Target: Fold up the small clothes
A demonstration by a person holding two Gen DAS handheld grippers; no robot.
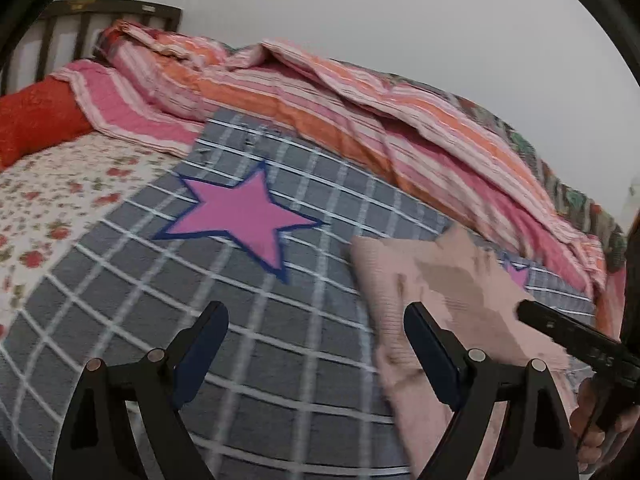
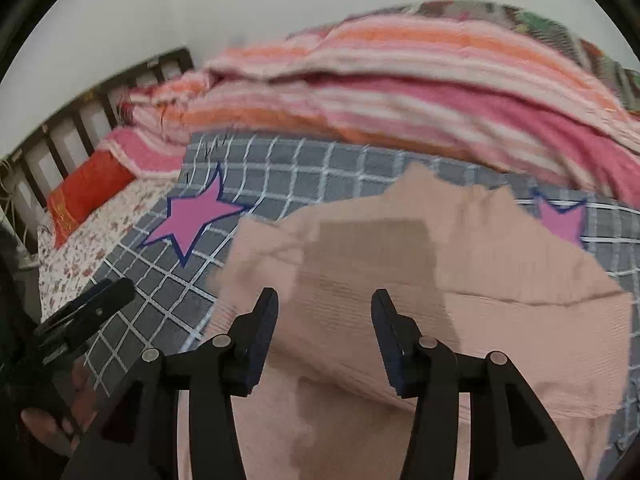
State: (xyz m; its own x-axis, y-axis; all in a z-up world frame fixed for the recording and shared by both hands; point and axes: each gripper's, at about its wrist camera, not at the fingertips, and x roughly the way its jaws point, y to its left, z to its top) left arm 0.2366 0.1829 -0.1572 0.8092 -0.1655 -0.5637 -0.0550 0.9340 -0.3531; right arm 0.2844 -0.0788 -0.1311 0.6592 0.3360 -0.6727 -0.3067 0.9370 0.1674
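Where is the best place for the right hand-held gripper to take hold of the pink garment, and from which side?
Probably the near edge of the pink garment, approached from above. It lies flat on the grey checked blanket, directly under the open right hand-held gripper, so an edge offers the easiest pinch.

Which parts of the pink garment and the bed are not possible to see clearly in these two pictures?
- Pink garment, right wrist view: its near end is cut off by the lower edge and hidden behind the right gripper; blur hides its type.
- Same garment, left wrist view: its right side is covered by the black tool; the left gripper hides its lower left corner.
- Second star: partly under the garment.
- Striped quilt: blurred.
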